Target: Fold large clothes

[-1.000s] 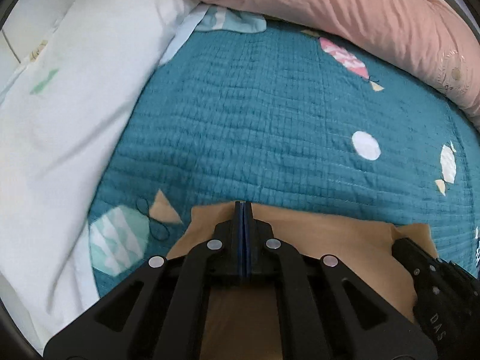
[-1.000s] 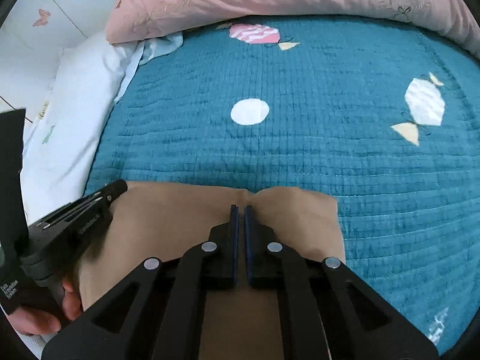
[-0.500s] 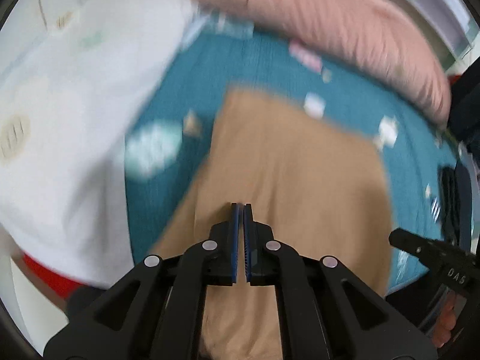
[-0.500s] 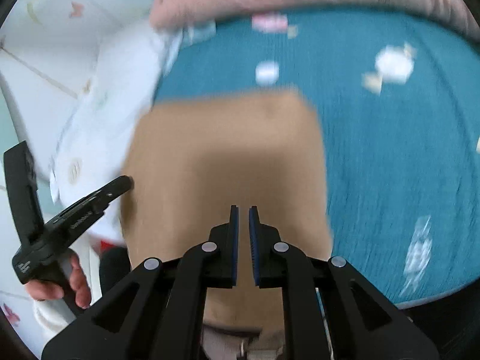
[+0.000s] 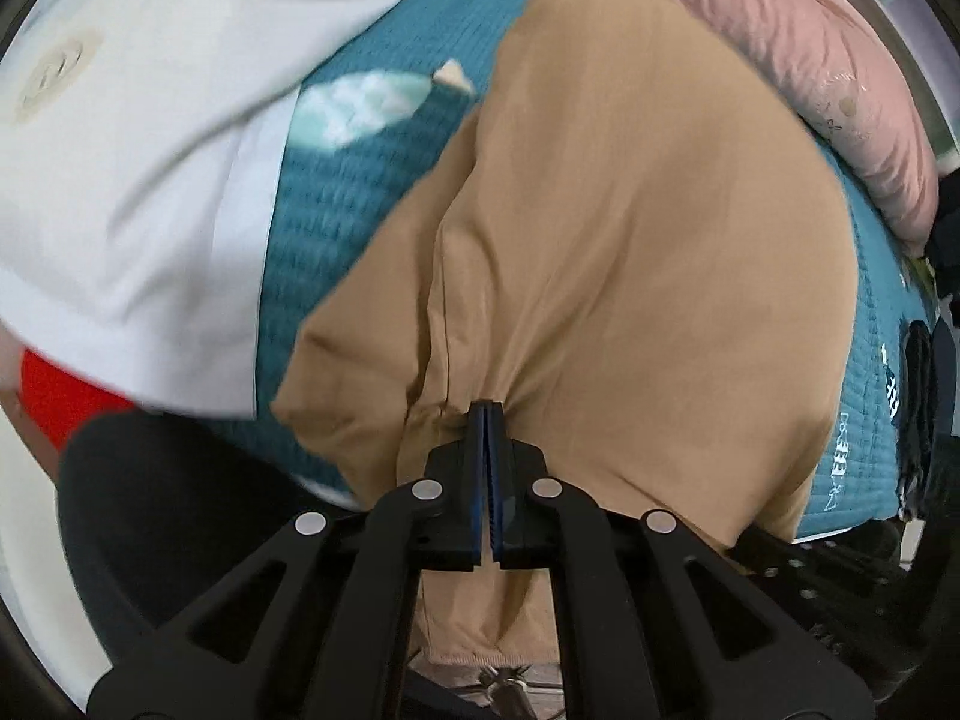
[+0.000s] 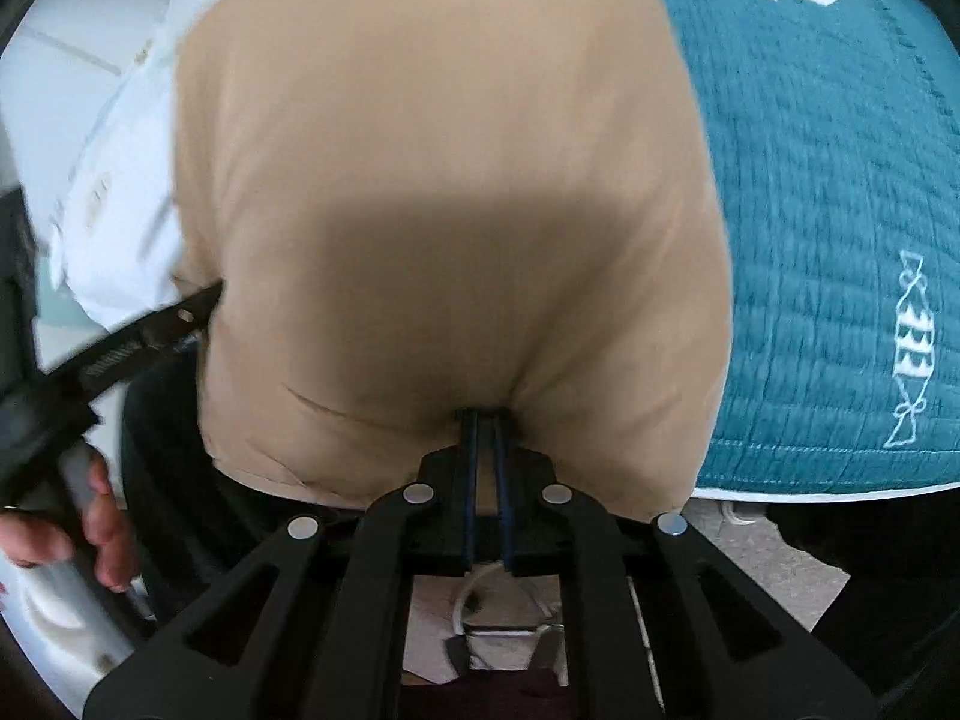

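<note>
Both grippers, left [image 5: 487, 414] and right [image 6: 485, 420], fingers clamped on the near edge of the tan garment [image 5: 630, 228], have dragged it back across the teal quilt [image 6: 840, 180] toward the bed's edge, so the folded panel now lies stretched flat.

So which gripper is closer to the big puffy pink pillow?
Left. The left gripper pinches the tan cloth that runs up to the pillow; the right gripper's view shows no pillow.

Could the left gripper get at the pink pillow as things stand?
Probably not right away. The left gripper is shut on the tan garment, whose near edge is bunched at its tips. The pink pillow lies at the far side of the teal quilt, beyond the spread cloth, so it would have to let go first.
</note>
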The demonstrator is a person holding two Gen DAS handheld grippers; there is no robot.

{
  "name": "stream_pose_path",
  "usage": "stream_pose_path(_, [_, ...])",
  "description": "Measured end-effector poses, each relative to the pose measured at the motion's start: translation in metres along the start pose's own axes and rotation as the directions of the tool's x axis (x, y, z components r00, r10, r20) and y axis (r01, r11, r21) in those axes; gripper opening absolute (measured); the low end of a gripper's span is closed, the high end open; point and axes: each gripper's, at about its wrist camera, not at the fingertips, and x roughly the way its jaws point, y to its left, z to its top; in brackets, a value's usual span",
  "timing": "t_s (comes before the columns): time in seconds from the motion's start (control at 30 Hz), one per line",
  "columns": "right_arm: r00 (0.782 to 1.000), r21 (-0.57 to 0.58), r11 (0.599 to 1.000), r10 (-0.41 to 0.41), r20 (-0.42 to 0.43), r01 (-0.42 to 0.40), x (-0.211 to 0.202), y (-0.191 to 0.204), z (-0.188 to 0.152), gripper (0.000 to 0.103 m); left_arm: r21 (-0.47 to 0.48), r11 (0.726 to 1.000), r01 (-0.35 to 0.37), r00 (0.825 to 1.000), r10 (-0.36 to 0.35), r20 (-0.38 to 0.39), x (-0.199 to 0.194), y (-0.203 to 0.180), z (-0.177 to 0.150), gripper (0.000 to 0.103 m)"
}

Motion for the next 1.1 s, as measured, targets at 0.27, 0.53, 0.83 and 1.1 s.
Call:
stream_pose_path(0.27, [0.978,-0.077,0.997,-0.012,0.207,0.028,-0.059,0.029,0.004,0.009,0.059,0.998,-0.012,0.993,0.005,0.115,-0.046,-0.009,-0.006,0.004])
stream_pose_path(0.53, [0.812,-0.044,0.993,-0.063,0.58,0.109,-0.091,0.055,0.055,0.026,0.094,0.995,0.04,0.942,-0.069,0.33,-0.051,-0.046,0.053,0.004])
stream_pose_path(0.83, [0.845,-0.033,0.997,-0.038,0.534,0.067,-0.036,0.036,0.108,0.009,0.187,0.978,0.094,0.939,-0.149,0.309,0.023,-0.06,0.098,0.002])
stream_pose_path(1.1, [0.836,0.012,0.984,-0.156,0.526,0.176,-0.058,0.0,0.102,0.008,0.118,0.989,-0.085,0.939,0.04,0.341,0.01,-0.016,0.104,0.003])
